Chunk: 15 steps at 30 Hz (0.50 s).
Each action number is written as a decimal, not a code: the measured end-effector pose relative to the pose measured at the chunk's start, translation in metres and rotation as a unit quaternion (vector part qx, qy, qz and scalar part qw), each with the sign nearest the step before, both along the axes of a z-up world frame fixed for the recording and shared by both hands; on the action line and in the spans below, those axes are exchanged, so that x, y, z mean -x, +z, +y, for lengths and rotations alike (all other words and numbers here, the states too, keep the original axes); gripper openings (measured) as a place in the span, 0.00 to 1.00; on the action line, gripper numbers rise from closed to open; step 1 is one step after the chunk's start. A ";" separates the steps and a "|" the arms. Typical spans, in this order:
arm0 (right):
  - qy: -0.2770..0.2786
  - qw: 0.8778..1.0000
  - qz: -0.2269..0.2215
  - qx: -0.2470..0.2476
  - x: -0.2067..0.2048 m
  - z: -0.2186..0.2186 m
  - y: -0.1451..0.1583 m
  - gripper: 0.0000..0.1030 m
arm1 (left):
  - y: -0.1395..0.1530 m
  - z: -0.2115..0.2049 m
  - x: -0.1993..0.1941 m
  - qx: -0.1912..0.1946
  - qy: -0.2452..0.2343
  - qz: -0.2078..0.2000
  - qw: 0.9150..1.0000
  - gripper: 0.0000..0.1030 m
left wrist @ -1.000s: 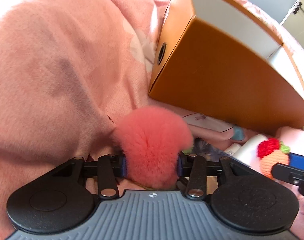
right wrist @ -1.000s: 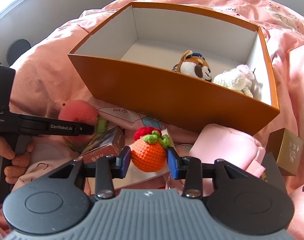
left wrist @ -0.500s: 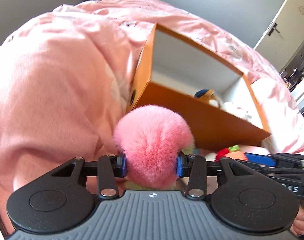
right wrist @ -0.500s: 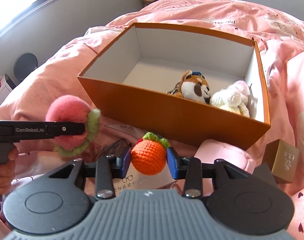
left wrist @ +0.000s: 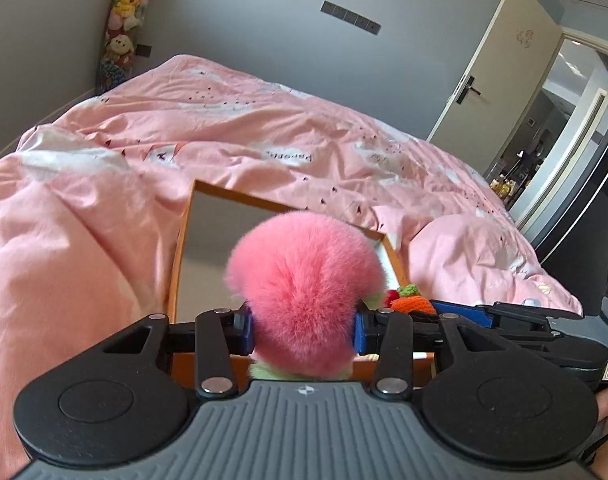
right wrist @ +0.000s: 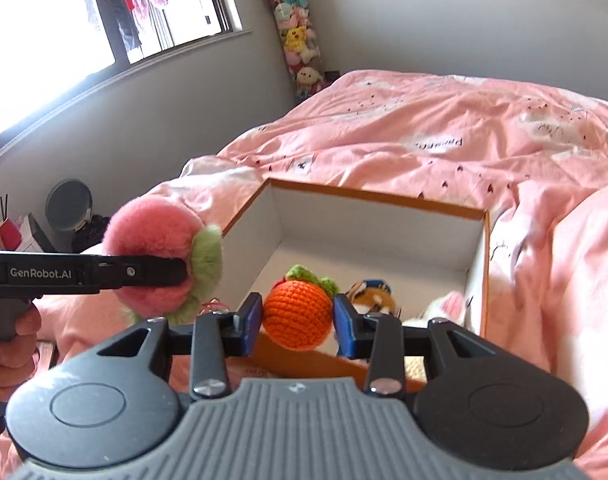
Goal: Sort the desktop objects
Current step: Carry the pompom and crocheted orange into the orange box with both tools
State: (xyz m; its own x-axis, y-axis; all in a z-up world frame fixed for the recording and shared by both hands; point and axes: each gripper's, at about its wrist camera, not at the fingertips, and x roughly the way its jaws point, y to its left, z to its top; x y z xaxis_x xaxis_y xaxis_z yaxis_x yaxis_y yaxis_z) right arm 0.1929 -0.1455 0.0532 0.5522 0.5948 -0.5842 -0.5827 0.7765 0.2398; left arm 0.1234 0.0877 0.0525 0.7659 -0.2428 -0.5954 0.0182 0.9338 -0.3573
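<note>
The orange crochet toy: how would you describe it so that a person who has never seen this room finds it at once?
Start at the orange box on the pink bed. Just above its near wall, the right tool grips the orange crochet toy, a knitted ball with green leaves. The pink fluffy toy beside it, in the left tool, is furry, not knitted.

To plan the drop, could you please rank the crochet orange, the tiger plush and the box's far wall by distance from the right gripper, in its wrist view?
1. crochet orange: between the right gripper fingers.
2. tiger plush: inside the box, just right.
3. box's far wall: behind both.
</note>
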 end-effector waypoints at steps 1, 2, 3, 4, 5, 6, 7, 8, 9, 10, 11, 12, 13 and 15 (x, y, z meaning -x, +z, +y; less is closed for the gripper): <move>-0.004 1.000 -0.001 -0.005 -0.006 -0.002 0.003 0.40 | 0.004 -0.002 -0.007 0.003 -0.004 -0.005 1.000 0.48; -0.007 1.000 0.001 -0.009 -0.012 -0.002 0.004 0.40 | 0.007 -0.003 -0.014 0.004 -0.006 -0.007 1.000 0.48; -0.009 1.000 0.004 -0.011 -0.018 -0.003 0.005 0.40 | 0.008 -0.005 -0.022 0.006 -0.009 -0.007 1.000 0.48; -0.011 1.000 0.008 -0.011 -0.023 -0.003 0.005 0.40 | 0.006 -0.006 -0.031 0.007 -0.011 -0.005 1.000 0.48; -0.014 1.000 0.014 -0.010 -0.029 -0.003 0.003 0.40 | 0.001 -0.007 -0.040 0.008 -0.012 0.003 1.000 0.48; -0.016 1.000 0.021 -0.007 -0.035 -0.003 0.000 0.40 | -0.005 -0.008 -0.049 0.009 -0.011 0.015 1.000 0.48; -0.018 0.999 0.032 -0.003 -0.042 -0.003 -0.005 0.40 | -0.014 -0.008 -0.059 0.010 -0.012 0.033 0.999 0.48; -0.020 0.999 0.044 0.001 -0.048 -0.002 -0.011 0.40 | -0.024 -0.009 -0.067 0.013 -0.013 0.050 0.999 0.48; -0.021 0.998 0.055 0.004 -0.052 -0.003 -0.016 0.40 | -0.036 -0.009 -0.075 0.016 -0.013 0.071 0.997 0.48; -0.022 0.998 0.066 0.007 -0.057 -0.003 -0.023 0.40 | -0.049 -0.011 -0.084 0.018 -0.015 0.092 0.995 0.48; -0.023 0.997 0.077 0.010 -0.060 -0.004 -0.030 0.40 | -0.059 -0.012 -0.088 0.020 -0.017 0.105 0.994 0.48; -0.025 0.996 0.087 0.015 -0.063 -0.004 -0.036 0.40 | -0.069 -0.013 -0.093 0.023 -0.018 0.119 0.992 0.48; -0.027 0.995 0.096 0.019 -0.066 -0.005 -0.042 0.40 | -0.077 -0.013 -0.098 0.029 -0.019 0.133 0.991 0.48; -0.031 0.993 0.109 0.022 -0.070 -0.006 -0.050 0.40 | -0.091 -0.012 -0.104 0.041 -0.020 0.157 0.987 0.48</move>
State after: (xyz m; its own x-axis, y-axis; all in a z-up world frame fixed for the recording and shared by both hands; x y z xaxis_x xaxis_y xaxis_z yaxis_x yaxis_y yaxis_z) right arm 0.2631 -0.1518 0.0028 0.4441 0.5350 -0.7187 -0.4723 0.8215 0.3196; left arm 0.2277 0.0754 -0.0380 0.5362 -0.3260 -0.7786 -0.0700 0.9021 -0.4259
